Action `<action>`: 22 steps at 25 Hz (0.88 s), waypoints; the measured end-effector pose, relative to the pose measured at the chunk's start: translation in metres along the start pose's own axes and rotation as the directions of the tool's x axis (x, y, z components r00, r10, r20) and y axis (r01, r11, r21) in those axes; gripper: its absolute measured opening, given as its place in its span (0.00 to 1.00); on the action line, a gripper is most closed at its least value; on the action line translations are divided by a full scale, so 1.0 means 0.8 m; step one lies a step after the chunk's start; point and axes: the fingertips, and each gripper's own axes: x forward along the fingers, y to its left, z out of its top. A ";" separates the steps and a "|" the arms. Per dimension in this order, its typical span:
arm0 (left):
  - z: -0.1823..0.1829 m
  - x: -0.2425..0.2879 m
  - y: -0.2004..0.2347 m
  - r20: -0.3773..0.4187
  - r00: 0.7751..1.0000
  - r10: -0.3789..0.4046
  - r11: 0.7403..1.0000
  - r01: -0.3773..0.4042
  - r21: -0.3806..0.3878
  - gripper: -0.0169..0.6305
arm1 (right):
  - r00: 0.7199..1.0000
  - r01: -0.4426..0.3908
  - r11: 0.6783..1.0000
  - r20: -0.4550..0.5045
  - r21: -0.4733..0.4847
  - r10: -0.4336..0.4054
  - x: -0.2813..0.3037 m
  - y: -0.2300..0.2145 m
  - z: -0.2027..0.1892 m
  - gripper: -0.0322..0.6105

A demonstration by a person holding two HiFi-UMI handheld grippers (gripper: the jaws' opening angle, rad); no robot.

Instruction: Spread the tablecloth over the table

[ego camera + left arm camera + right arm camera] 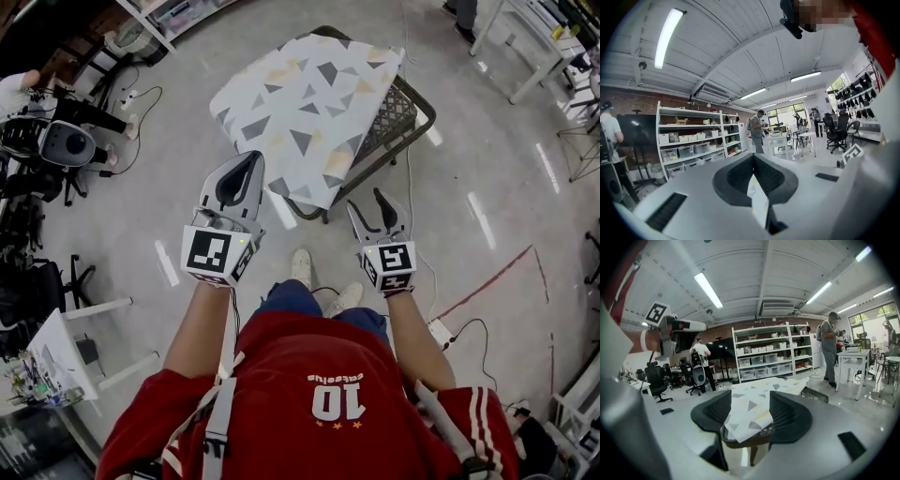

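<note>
A white tablecloth (pixel 309 103) with grey and yellow triangles lies askew over a small low table (pixel 412 117). It covers the left part, hangs over the near left edge, and leaves the woven top bare at the right. My left gripper (pixel 251 157) is shut, its tip over the cloth's near left edge. In the left gripper view, that gripper (pixel 751 161) shows a sliver of cloth (pixel 757 197) in its narrow slit, and no cloth looks lifted toward it. My right gripper (pixel 367 204) stands open and empty before the table's near edge. In the right gripper view, the tablecloth (pixel 759 390) and table rim (pixel 740 440) show between the spread jaws.
My shoes (pixel 300 267) stand just short of the table. A cable and power strip (pixel 439 330) lie on the floor to the right, near a red tape line (pixel 497 272). Office chairs (pixel 56 141) stand at the left, white desks (pixel 534 47) at the far right. Shelves (pixel 768 352) and a person (pixel 829 348) are beyond.
</note>
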 end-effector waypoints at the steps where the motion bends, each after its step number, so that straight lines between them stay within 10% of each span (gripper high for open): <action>1: -0.004 -0.004 0.000 -0.003 1.000 -0.006 1.000 0.006 -0.006 0.04 | 1.000 0.007 1.000 -0.021 0.002 -0.007 0.002 0.008 -0.023 0.43; 13: -0.090 -0.033 0.063 -0.055 0.989 -0.134 0.991 0.134 -0.003 0.04 | 0.963 0.196 0.977 -0.203 0.088 -0.175 0.103 0.066 -0.233 0.43; 22: -0.160 -0.033 0.119 -0.089 0.981 -0.175 0.984 0.176 0.010 0.04 | 0.921 0.365 0.918 -0.202 0.155 -0.332 0.160 0.038 -0.297 0.43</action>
